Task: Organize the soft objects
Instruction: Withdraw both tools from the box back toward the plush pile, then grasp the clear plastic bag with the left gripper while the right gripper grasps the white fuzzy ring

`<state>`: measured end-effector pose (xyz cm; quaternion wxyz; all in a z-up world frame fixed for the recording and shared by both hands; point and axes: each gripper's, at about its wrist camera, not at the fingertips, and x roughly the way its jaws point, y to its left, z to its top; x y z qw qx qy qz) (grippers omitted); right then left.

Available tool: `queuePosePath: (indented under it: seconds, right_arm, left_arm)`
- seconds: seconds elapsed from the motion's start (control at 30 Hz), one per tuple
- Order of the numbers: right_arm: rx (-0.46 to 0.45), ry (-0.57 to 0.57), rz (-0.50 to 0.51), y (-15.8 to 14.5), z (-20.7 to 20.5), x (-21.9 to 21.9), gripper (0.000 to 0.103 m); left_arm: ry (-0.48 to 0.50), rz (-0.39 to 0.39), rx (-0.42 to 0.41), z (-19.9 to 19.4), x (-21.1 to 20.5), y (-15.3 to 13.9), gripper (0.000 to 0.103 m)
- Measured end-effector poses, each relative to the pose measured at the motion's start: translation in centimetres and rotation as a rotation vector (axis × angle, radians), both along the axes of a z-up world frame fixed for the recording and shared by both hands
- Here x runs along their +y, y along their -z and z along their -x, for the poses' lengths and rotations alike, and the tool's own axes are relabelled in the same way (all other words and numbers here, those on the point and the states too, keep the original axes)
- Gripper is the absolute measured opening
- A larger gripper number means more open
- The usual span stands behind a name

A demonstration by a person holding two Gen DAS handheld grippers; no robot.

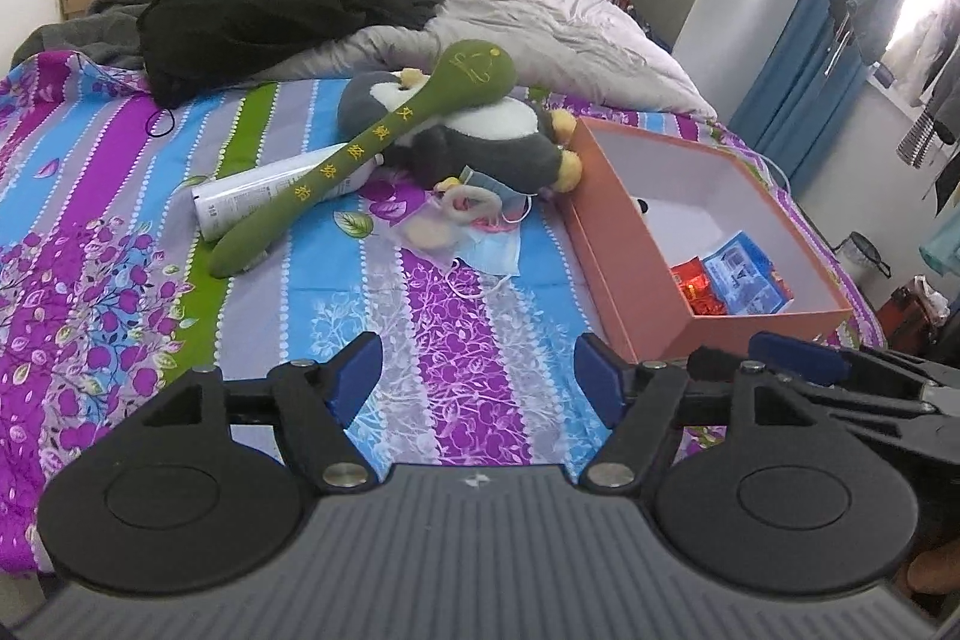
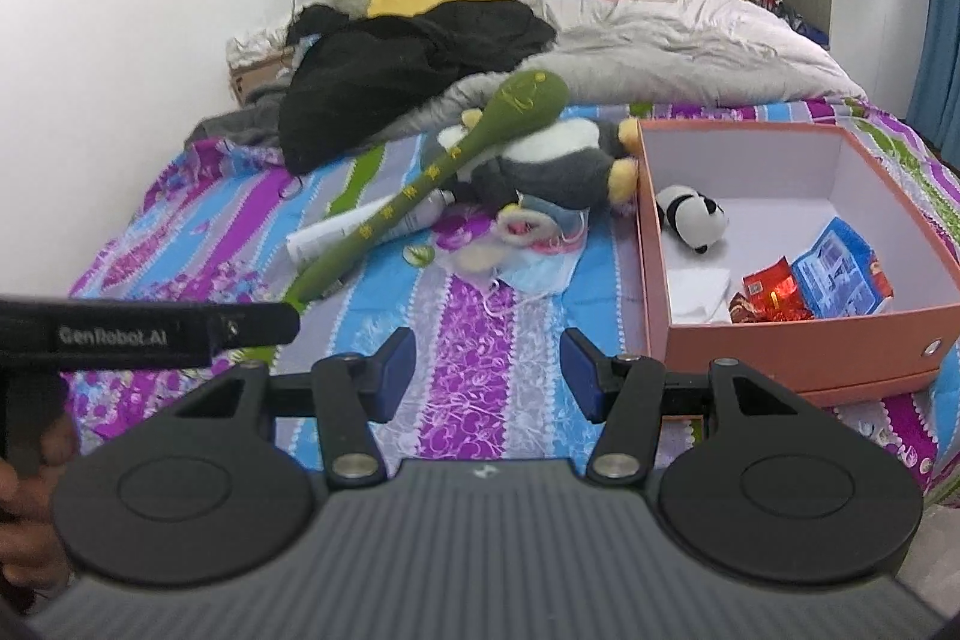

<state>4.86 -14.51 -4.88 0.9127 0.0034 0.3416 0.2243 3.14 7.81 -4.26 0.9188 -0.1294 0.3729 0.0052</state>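
A long green plush hammer (image 1: 372,142) (image 2: 444,166) lies across a grey-and-white plush toy (image 1: 480,136) (image 2: 564,160) on the striped bedspread. A small beige plush (image 1: 450,220) (image 2: 510,235) and a blue face mask (image 1: 495,250) (image 2: 540,274) lie in front of them. An open orange box (image 1: 606,244) (image 2: 651,280) at the right holds a small panda plush (image 2: 690,217) and snack packets (image 1: 732,280) (image 2: 828,274). My left gripper (image 1: 477,379) and right gripper (image 2: 489,367) are both open and empty, low over the bed's near edge.
A white tube (image 1: 270,190) (image 2: 360,232) lies under the green hammer. Black clothing (image 1: 282,4) (image 2: 408,58) and a grey duvet (image 1: 528,22) (image 2: 690,40) are heaped at the head of the bed. The left gripper's body (image 2: 144,334) shows at the right wrist view's left.
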Motion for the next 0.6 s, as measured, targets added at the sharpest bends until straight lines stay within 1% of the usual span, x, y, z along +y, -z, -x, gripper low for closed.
queuePosePath:
  seconds: [0.3,0.5,0.6]
  right_arm:
    - [0.047,0.018,0.0,1.7,-4.9,2.2,0.056]
    - [0.069,0.009,0.023,3.0,-9.5,4.0,0.056]
    - [0.081,0.008,0.033,3.9,-11.8,4.8,0.056]
  left_arm:
    - [-0.001,0.0,0.056,-5.7,2.5,3.1,0.075]
    - [-0.019,0.013,0.09,-9.9,4.5,6.0,0.075]
    - [-0.03,0.032,0.113,-12.0,5.4,7.6,0.075]
